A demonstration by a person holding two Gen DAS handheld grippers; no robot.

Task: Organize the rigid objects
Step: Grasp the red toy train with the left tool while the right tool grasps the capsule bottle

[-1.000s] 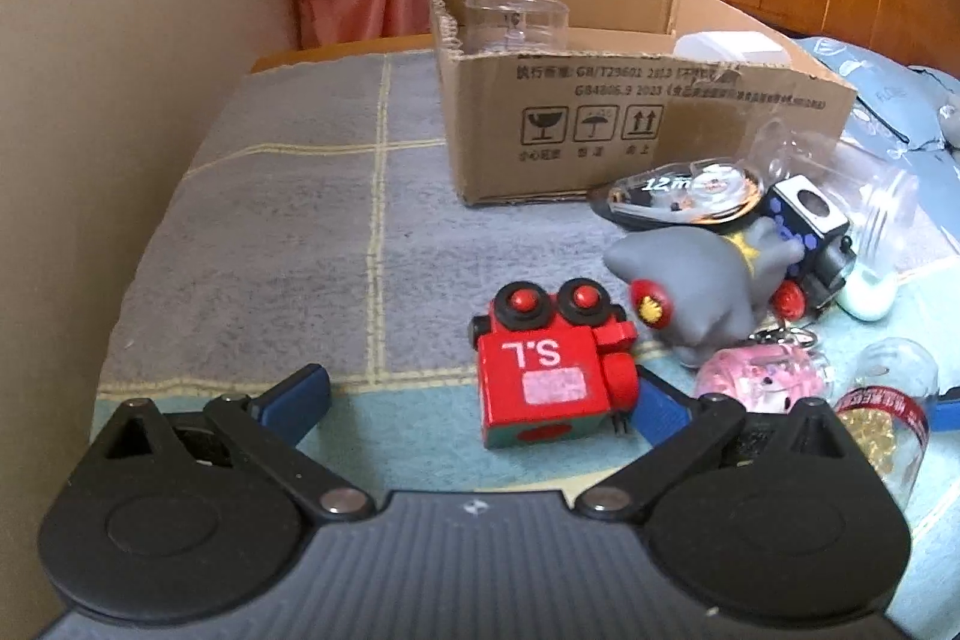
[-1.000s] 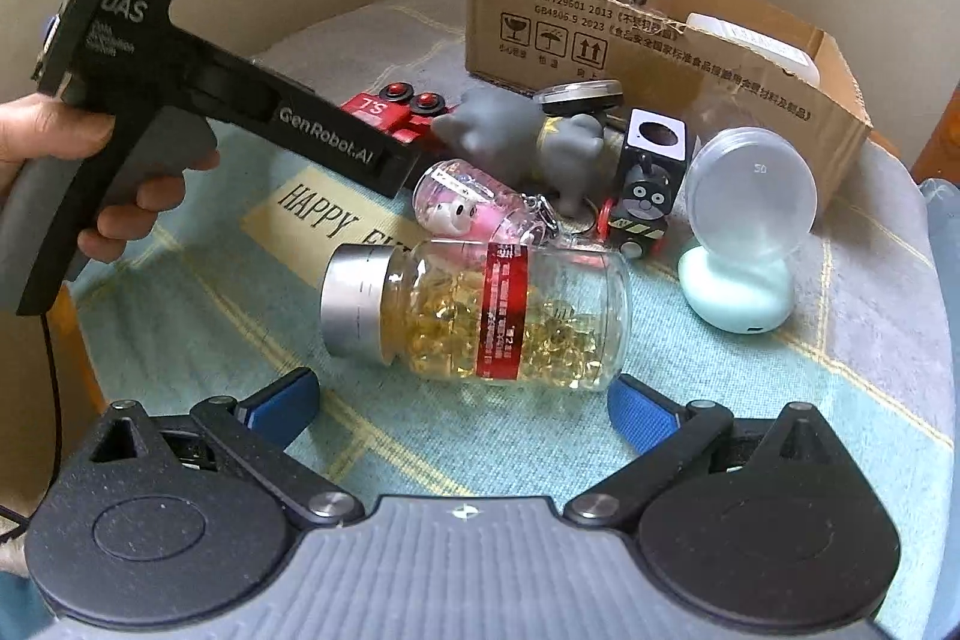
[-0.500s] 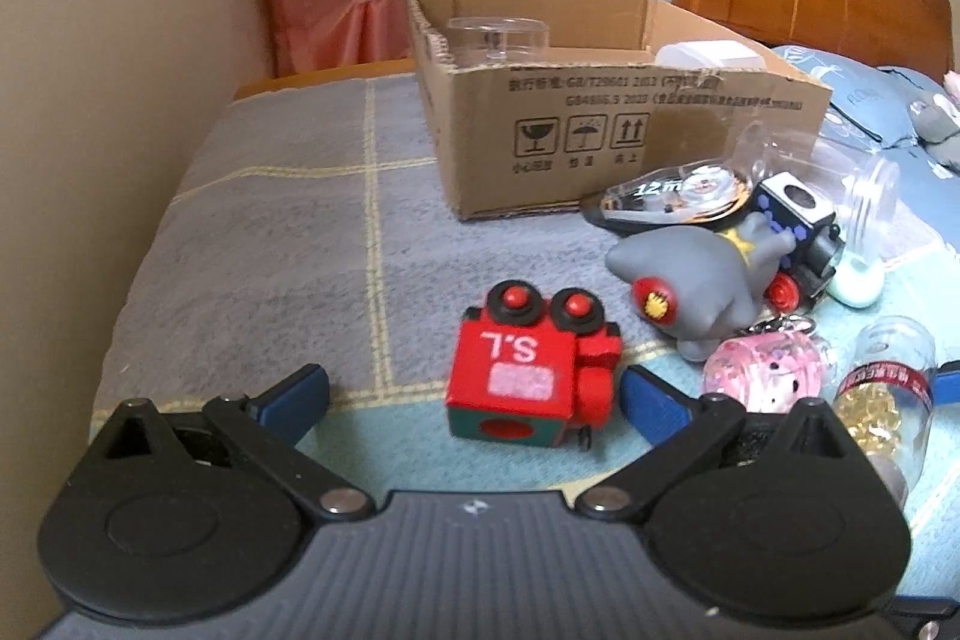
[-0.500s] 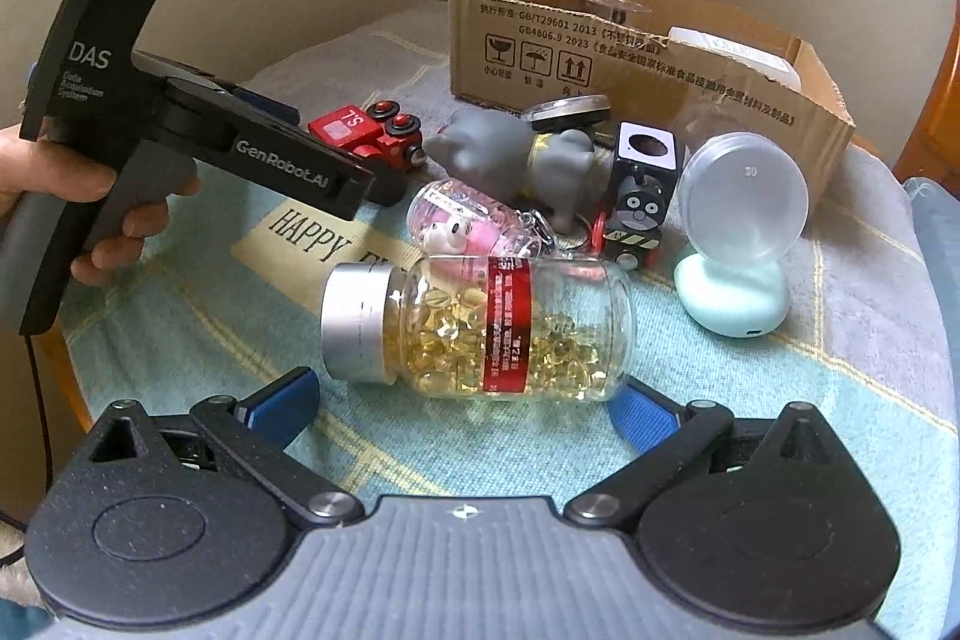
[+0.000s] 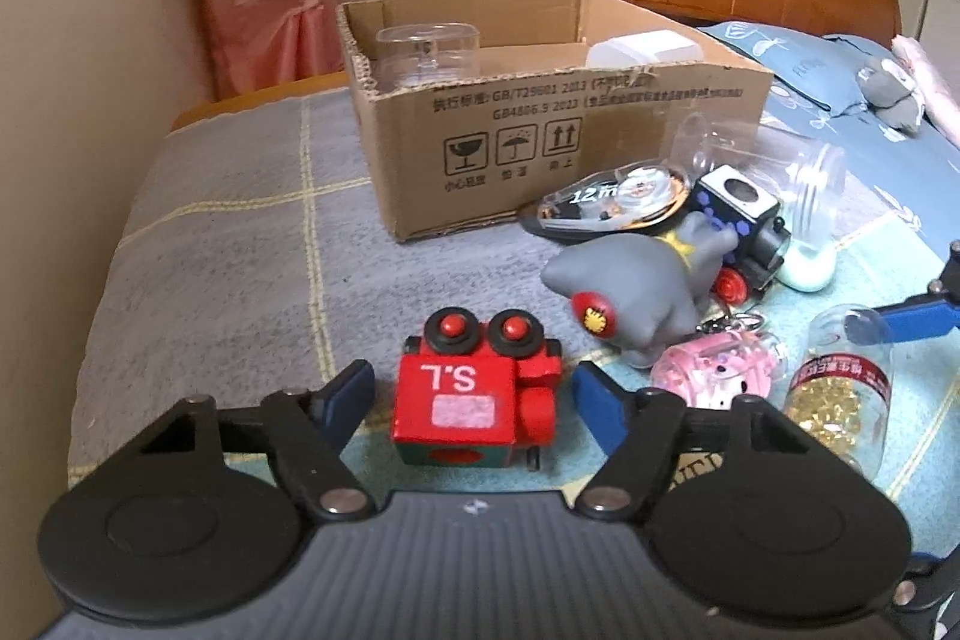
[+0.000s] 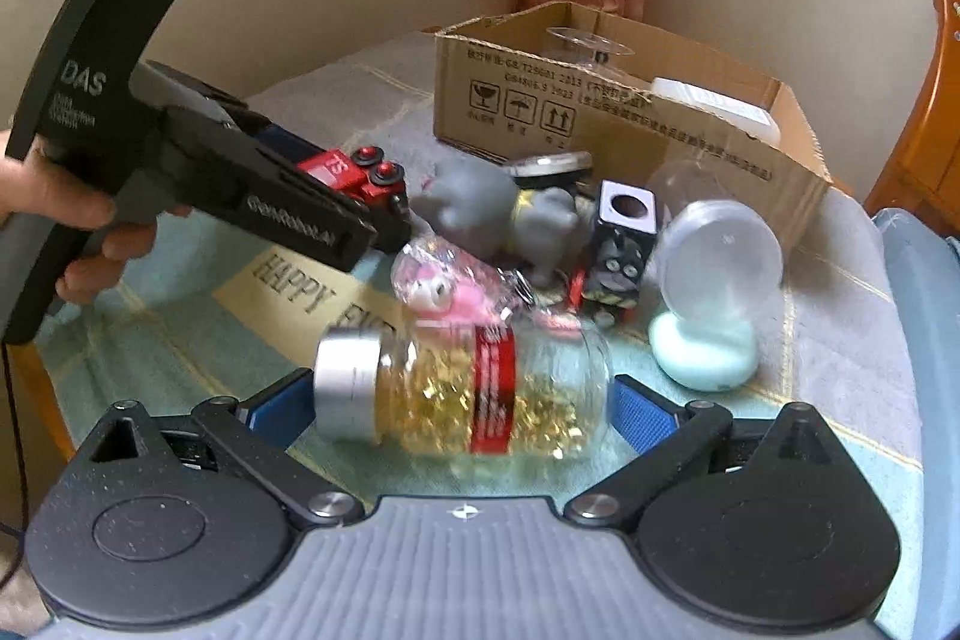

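A red toy train marked "S.L" lies on the cloth between the fingers of my left gripper, which is open around it with gaps on both sides. It also shows in the right wrist view. A clear bottle of golden capsules with a silver cap lies on its side between the fingers of my right gripper, which is open, its pads close to both ends. The bottle also shows in the left wrist view.
An open cardboard box stands behind, holding a clear cup and a white container. A grey toy, pink keychain, black toy train, tape dispenser, clear jar and mint case crowd the cloth.
Both grippers have moved forward. The red train now sits between the left fingers, and the bottle between the right fingers. Both jaws have narrowed.
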